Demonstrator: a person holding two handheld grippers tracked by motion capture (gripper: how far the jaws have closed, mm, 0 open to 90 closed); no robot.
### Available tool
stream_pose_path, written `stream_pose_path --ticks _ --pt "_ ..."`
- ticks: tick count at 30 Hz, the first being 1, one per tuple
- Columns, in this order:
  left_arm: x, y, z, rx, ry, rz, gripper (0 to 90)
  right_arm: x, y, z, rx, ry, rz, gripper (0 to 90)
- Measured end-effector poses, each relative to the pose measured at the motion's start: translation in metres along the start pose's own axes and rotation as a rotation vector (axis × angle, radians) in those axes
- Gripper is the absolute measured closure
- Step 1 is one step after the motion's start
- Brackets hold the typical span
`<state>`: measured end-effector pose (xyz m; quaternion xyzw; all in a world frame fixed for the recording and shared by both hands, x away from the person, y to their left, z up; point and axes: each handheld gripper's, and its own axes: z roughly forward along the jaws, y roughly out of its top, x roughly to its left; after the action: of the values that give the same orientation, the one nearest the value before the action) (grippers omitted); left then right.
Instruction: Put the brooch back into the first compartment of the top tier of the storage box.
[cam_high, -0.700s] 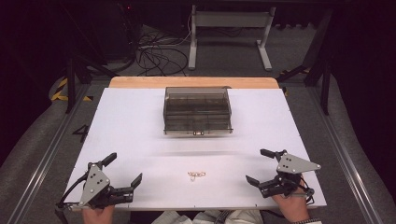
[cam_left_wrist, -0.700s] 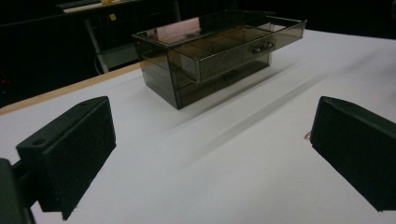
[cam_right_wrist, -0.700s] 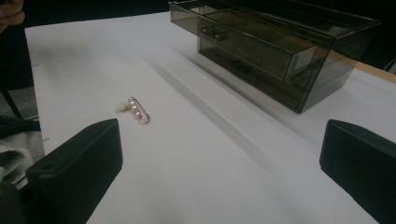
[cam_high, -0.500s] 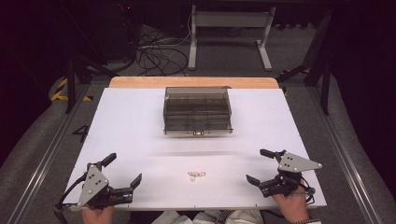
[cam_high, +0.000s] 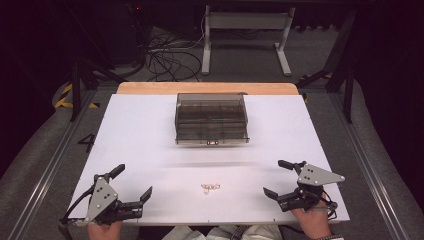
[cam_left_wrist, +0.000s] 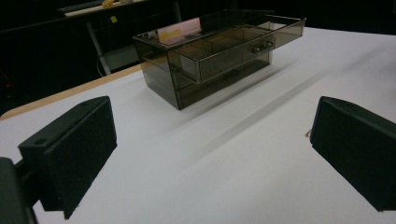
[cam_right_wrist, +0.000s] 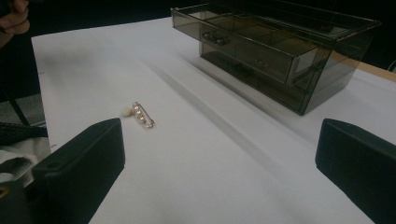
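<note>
Waiting wide open and empty at the near corners of the white tabletop (cam_high: 150, 130), the left tongs (cam_high: 131, 187) and right tongs (cam_high: 278, 177) have yet to approach the small gold pearl-set brooch (cam_high: 210, 187) lying between them, which probably belongs in the smoky transparent plastic drawer box (cam_high: 212, 119), its top drawer ajar.

Lighting: overhead light is falling on the white table (cam_high: 150, 130), which is reading bright while the floor and background are staying near black. Shadows: a soft grey band is lying across the sheet between the smoked drawer box (cam_high: 212, 118) and the pearl brooch (cam_high: 210, 187), ahead of both grippers. Glare: a warm reflection is showing on the box top in the left gripper view. Focus: the near black jaws are blurring in both gripper views; the high view is looking soft and grainy throughout.
</note>
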<state>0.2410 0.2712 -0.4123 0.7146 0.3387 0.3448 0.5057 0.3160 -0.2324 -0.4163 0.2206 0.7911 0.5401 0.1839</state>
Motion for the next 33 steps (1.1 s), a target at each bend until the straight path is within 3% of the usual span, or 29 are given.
stream_pose_path --ticks 13,33 --pt "-0.001 0.0 0.0 0.015 0.003 0.005 1.4 0.001 0.006 0.005 0.015 0.018 -0.005 2.2" --pt "-0.001 0.0 0.0 0.017 0.003 0.007 1.4 0.009 0.042 0.038 0.072 0.111 -0.037 2.3"
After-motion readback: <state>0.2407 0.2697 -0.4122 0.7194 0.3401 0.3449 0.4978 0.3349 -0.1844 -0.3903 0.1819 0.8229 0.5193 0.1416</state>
